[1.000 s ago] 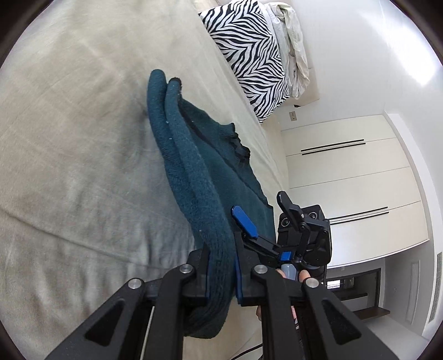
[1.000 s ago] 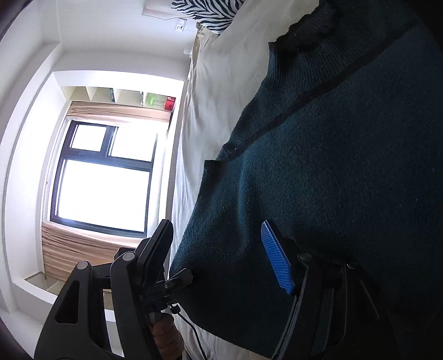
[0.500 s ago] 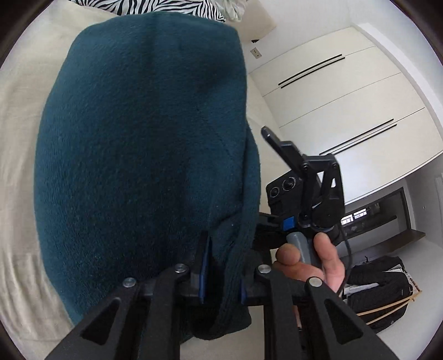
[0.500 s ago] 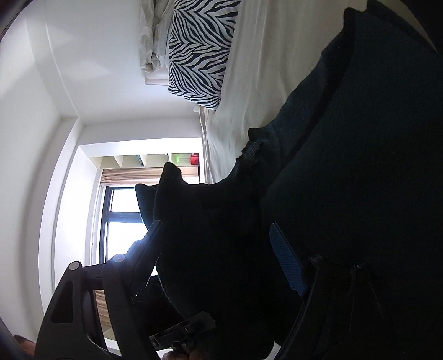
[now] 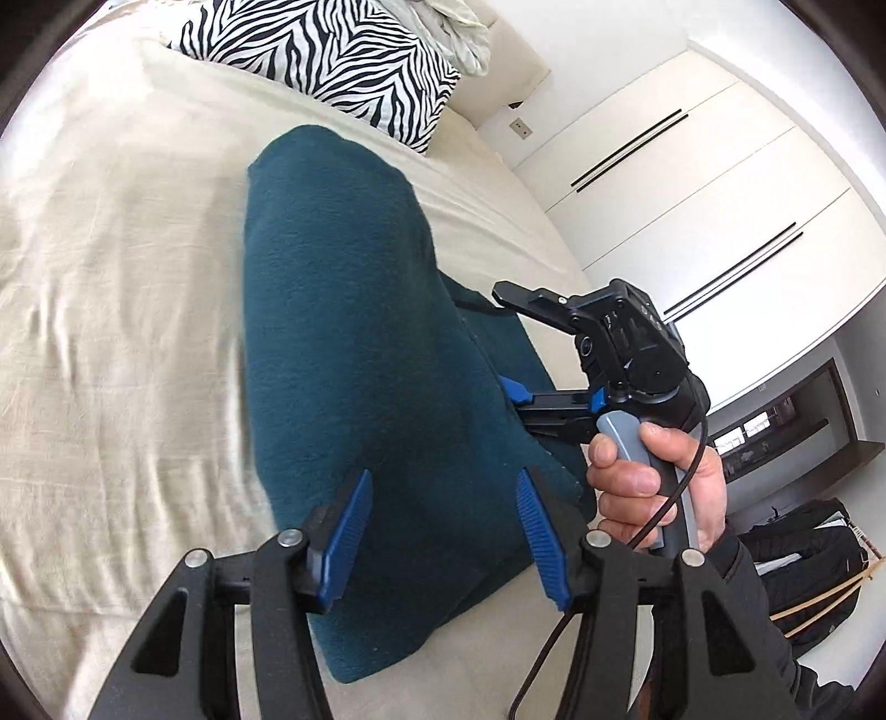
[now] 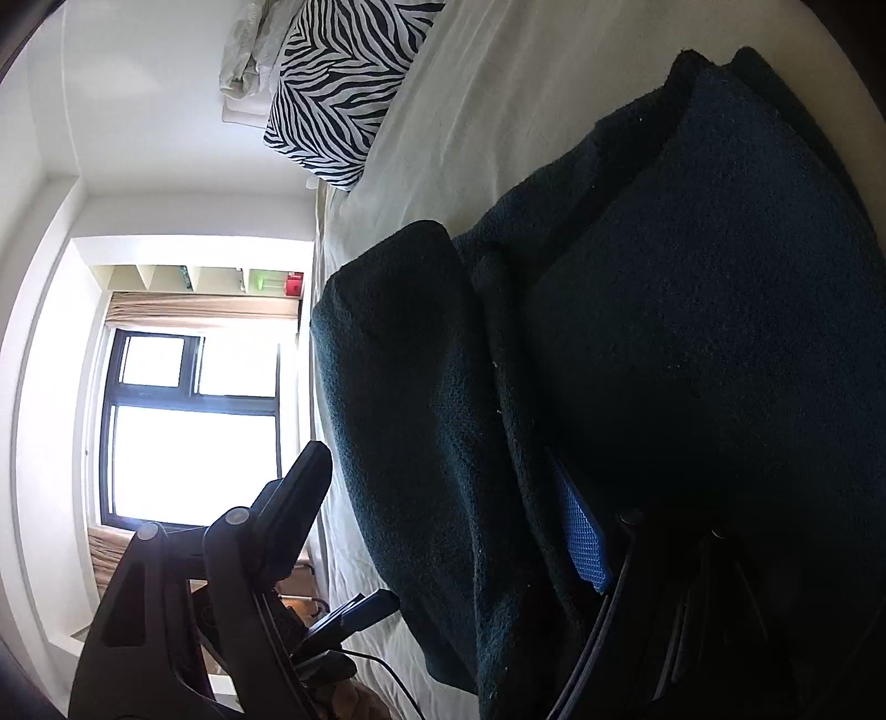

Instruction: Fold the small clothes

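Note:
A dark teal knit sweater (image 5: 354,343) lies folded over on the beige bed (image 5: 122,310). My left gripper (image 5: 443,531) is open just above its near end, blue pads spread, holding nothing. My right gripper (image 5: 520,354) is open at the sweater's right edge, one finger raised above the cloth, the blue-padded one against its side. In the right wrist view the sweater (image 6: 692,332) fills the right half in thick folds; my right gripper (image 6: 448,515) is wide open with a fold between its fingers. Part of the left gripper (image 6: 354,620) shows at the bottom.
A zebra-striped pillow (image 5: 332,61) and a crumpled pale cloth (image 5: 459,27) lie at the head of the bed. White wardrobe doors (image 5: 692,194) stand to the right. A black backpack (image 5: 797,559) sits on the floor. A bright window (image 6: 188,432) lies beyond the bed's far side.
My left gripper carried the sweater's end over onto the rest, then opened and let go. The sweater now lies folded. My right gripper stayed open at its edge.

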### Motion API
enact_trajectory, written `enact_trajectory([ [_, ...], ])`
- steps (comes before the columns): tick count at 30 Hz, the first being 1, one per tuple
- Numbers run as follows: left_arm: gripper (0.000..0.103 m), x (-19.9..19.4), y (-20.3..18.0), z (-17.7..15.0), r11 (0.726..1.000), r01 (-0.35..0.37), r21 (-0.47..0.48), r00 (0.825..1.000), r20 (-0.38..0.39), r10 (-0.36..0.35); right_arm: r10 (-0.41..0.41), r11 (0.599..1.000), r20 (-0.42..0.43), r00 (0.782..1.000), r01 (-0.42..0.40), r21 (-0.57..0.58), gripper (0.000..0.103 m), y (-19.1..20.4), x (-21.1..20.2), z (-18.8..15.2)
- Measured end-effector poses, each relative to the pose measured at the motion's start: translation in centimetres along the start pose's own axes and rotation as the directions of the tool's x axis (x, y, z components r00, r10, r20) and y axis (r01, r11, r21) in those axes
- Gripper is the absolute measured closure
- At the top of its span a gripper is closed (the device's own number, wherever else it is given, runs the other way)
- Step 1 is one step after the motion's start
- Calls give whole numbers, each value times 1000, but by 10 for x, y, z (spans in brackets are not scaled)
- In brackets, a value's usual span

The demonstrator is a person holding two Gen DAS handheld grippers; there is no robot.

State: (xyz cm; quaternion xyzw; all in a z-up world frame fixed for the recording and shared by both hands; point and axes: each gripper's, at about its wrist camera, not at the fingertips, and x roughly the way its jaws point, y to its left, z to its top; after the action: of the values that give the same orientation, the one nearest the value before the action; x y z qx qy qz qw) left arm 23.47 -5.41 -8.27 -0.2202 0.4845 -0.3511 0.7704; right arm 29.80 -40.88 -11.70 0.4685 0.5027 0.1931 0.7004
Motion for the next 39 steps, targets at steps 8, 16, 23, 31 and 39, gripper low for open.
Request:
enact_trajectory([
  [8,46,-10,3,-25,1000,7,10,1000,2,-7,-233,957,-37,972,223,-183,71,33,28,-1],
  [16,46,-11,-13,-19,999,-13,44,1000,15,12,-206,958,85,975,219,-187,90,26,-19,-9],
  [23,42,14,-43,-15,992,-36,122,999,-10,37,-191,968,169,967,215,-133,91,-7,-82,-1],
  [31,41,35,-64,-10,982,-82,170,996,-16,86,-202,972,202,958,222,-79,91,-46,-90,-7],
  [39,39,59,-83,0,961,-126,245,991,-12,133,-213,970,216,953,233,-73,91,-55,-114,-14],
])
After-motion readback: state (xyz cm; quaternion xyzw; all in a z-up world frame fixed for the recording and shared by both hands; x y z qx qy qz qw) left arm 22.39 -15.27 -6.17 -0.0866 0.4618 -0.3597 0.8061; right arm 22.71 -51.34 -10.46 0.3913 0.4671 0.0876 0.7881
